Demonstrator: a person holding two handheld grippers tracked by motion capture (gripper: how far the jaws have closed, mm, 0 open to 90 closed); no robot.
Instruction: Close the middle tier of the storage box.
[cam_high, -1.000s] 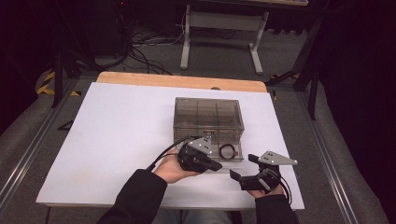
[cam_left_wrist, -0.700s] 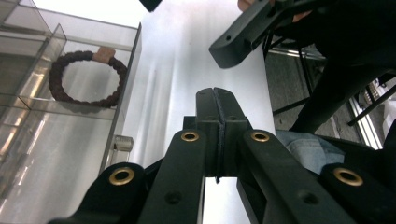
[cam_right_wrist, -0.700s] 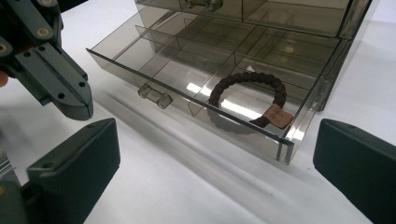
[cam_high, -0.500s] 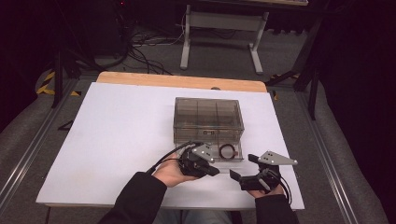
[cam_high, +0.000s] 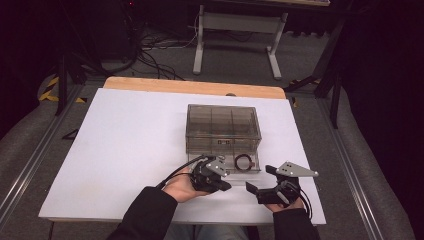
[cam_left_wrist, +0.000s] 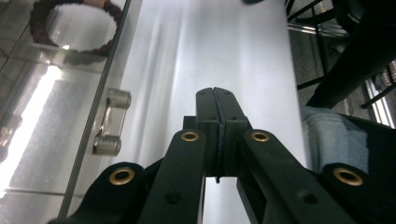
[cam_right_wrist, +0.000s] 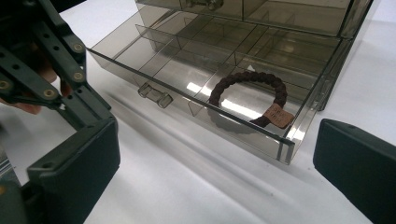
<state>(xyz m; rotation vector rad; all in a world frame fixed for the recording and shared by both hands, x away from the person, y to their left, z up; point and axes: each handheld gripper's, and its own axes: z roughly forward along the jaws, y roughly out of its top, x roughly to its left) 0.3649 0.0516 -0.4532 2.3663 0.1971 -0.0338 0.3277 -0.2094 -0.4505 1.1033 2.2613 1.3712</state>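
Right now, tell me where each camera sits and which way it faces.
High view: above the person's side, looking forward and down on the white table; both forearms, left hand-held gripper and right hand-held gripper show.
Left gripper view: rides that gripper, looking past its shut jaws beside the drawer handle.
Right gripper view: rides that gripper, looking between its open jaws into the open drawer.
All three share the braided bracelet lying in the drawer.
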